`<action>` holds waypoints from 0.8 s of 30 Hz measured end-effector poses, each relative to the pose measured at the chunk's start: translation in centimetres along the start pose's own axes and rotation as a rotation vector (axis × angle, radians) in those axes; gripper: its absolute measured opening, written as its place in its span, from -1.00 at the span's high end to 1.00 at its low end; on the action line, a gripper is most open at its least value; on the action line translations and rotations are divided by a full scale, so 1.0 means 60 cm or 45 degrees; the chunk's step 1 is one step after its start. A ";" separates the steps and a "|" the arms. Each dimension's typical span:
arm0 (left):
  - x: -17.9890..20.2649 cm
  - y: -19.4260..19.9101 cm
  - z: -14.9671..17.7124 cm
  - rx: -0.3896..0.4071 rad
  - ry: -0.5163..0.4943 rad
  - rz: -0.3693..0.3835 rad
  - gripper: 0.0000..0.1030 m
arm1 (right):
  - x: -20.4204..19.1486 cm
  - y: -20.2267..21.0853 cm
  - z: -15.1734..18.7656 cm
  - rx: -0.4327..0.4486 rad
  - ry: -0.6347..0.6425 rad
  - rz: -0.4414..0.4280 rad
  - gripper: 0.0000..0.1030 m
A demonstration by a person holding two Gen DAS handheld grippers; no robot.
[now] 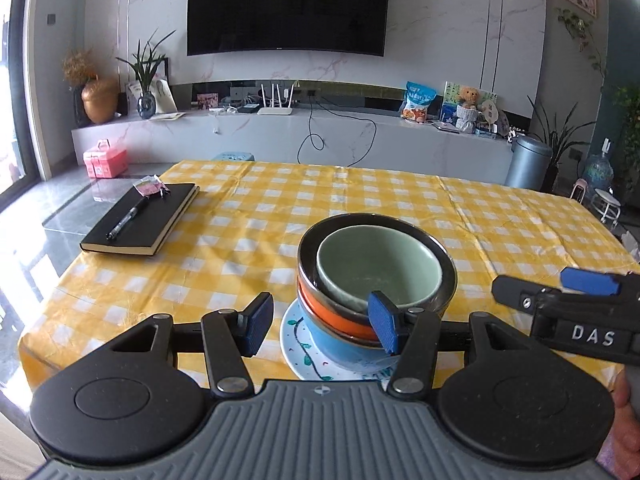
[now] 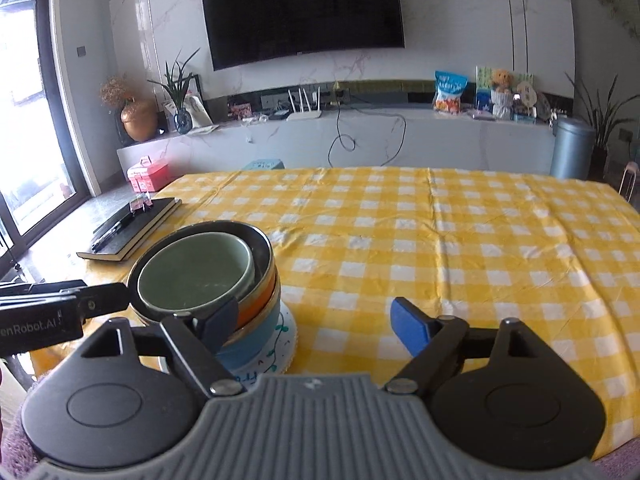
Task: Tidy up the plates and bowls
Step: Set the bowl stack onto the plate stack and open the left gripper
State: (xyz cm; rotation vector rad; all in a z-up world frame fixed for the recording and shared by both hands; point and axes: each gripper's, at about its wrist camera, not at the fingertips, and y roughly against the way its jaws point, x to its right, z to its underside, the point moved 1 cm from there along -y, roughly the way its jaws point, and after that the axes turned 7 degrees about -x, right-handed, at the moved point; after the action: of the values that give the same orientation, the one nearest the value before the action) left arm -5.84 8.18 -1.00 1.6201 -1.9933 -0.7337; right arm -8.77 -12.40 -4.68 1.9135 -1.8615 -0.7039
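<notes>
Both pairs of fingers stand apart with nothing held: the left gripper (image 1: 322,324) near and just left of the stack, the right gripper (image 2: 316,326) just right of it. The green bowl (image 1: 378,266) sits nested in an orange bowl (image 1: 332,314) and blue bowl (image 1: 340,346) on a painted plate (image 1: 296,340), near-centre on the checked tablecloth (image 1: 400,196). The stacking looks finished; no loose dishes show.

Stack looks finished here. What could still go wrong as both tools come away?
The green bowl sits off-centre in the steel-rimmed bowl, so a bump could rattle it. The left tool has one finger right by the stack; a sideways pull might nudge it off the plate.
</notes>
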 end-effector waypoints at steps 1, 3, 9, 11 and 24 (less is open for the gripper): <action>0.003 -0.001 0.005 -0.001 -0.014 -0.013 -0.23 | -0.001 0.004 0.005 0.025 0.016 0.016 -0.71; 0.010 -0.004 0.015 -0.013 -0.039 -0.022 -0.23 | -0.006 0.008 0.011 0.039 0.035 0.054 -0.71; 0.020 -0.010 0.034 -0.022 -0.114 -0.065 -0.23 | -0.015 0.016 0.024 0.082 0.097 0.064 -0.72; 0.018 -0.012 0.036 -0.027 -0.120 -0.097 -0.23 | -0.018 0.011 0.031 0.062 0.125 0.072 -0.81; 0.015 -0.024 0.054 -0.089 -0.204 -0.173 -0.32 | -0.042 -0.013 0.054 -0.059 0.220 0.051 -0.87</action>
State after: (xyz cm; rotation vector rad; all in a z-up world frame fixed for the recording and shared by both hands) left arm -7.11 7.42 -4.35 1.7160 -1.9553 -1.0020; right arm -10.06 -9.59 -7.51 1.8407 -1.7571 -0.5461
